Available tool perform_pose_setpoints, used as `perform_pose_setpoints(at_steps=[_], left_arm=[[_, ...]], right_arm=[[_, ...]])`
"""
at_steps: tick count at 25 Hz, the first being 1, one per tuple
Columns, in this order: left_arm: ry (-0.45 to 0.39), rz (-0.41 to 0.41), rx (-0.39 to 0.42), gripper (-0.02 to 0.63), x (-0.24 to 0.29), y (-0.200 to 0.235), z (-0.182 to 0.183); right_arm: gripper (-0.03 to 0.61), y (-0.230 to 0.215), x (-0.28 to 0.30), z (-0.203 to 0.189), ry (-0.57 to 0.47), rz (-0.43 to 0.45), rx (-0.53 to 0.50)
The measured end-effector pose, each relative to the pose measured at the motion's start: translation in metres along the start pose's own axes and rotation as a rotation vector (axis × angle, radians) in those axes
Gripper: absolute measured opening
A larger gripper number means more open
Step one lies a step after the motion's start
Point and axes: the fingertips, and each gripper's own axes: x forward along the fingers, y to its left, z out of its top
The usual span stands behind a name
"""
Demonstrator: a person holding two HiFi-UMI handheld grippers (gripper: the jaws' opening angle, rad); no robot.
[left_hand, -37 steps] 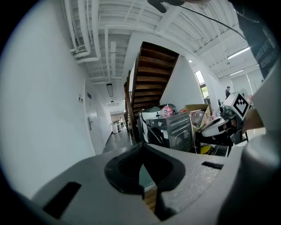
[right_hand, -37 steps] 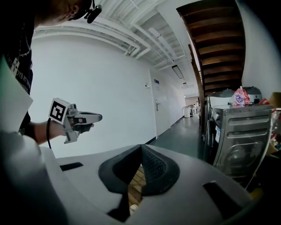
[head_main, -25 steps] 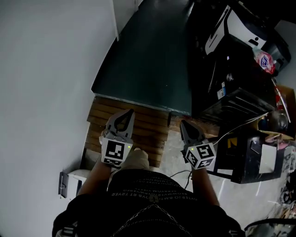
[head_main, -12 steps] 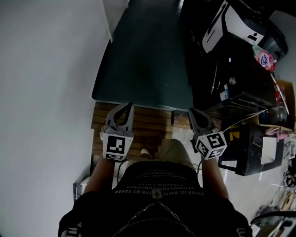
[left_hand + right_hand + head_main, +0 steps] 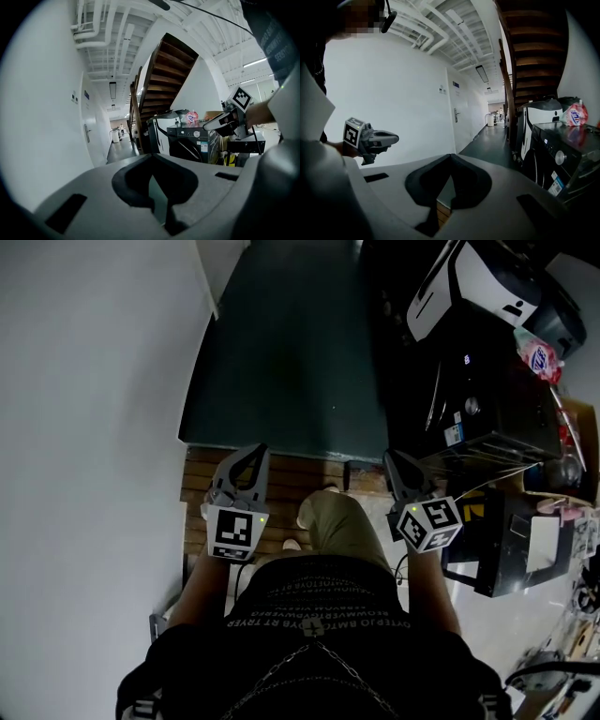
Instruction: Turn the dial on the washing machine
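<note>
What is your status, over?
Left gripper, right gripper: jaws shut, nothing held. Round silver dial on black washing machine ahead right, untouched. No obstacle seen.

White wall (image 5: pixel 84 427) is seen along the left. Dark green floor (image 5: pixel 281 352) is laid down the far corridor, with wooden slatted boards (image 5: pixel 291 474) set at its near edge. A white-and-black appliance (image 5: pixel 478 287) is placed far right, and a pink packet (image 5: pixel 537 360) is seen just right of it. A black box with yellow markings (image 5: pixel 511 540) is set near right. A wooden staircase (image 5: pixel 164 79) is seen overhead, a white door (image 5: pixel 457 126) in the left wall, and white ceiling pipes (image 5: pixel 426 23) above.
</note>
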Motion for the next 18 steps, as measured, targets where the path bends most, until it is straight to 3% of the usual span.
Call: perform_pose_setpoints(at_steps=[9,18], left_arm=[[-0.007,-0.058,0.038,0.006,0.122,0.005,0.044],[-0.07,-0.209,0.086,0.006,0.276,-0.034,0.165]], right_arm=[[-0.005,-0.094,0.046,0.02,-0.003,-0.048,0.03],[-0.005,-0.238,0.043,0.07,-0.02,-0.192,0.101]])
